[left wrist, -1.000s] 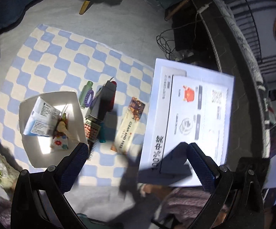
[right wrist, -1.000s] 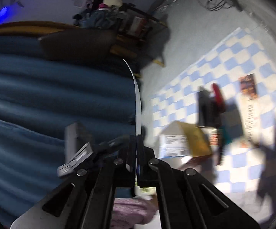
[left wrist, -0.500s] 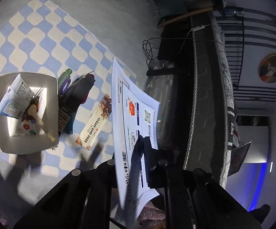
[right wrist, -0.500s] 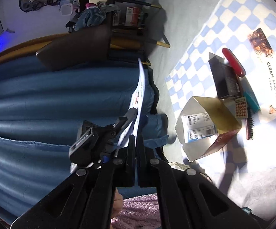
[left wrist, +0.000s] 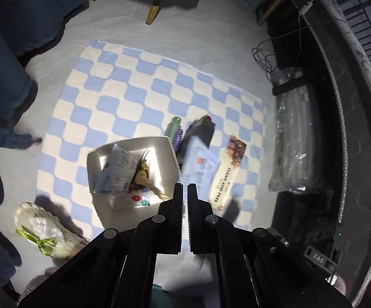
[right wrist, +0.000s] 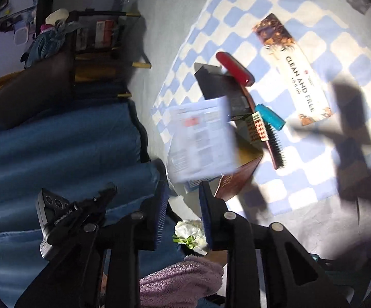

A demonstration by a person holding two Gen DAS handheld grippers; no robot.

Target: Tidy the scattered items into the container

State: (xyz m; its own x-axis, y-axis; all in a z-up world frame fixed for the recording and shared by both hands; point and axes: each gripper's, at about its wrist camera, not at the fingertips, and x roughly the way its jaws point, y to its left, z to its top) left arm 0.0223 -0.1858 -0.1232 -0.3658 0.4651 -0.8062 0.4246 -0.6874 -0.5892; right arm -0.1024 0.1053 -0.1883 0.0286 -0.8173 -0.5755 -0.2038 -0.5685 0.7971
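Note:
A white open box [left wrist: 170, 154] sits on the blue-and-white checked mat [left wrist: 124, 97] and holds a printed carton [left wrist: 118, 169] and small bits. A printed paper sheet [left wrist: 198, 161] is blurred, loose in the air beside the box; it also shows in the right wrist view [right wrist: 201, 138]. My left gripper [left wrist: 185, 190] is shut and empty above the box. My right gripper [right wrist: 183, 195] is open and empty, just below the sheet. A "CLEAN AND FREE" packet [right wrist: 295, 69], black box [right wrist: 218, 84], red case [right wrist: 234, 68], brush [right wrist: 272, 141] and green bottle [left wrist: 173, 125] lie on the mat.
A blue sofa [right wrist: 57, 141] borders the mat on one side. A dark cabinet with cables [left wrist: 313, 102] and a plastic-wrapped bundle [left wrist: 293, 141] stand on the other. A wrapped bouquet [left wrist: 41, 228] lies on the floor near the box. Chair legs [left wrist: 150, 12] stand beyond the mat.
Both grippers held the paper sheet between them; now both have let go and it drops toward the box. The right gripper has opened. The left gripper has swung over the box.

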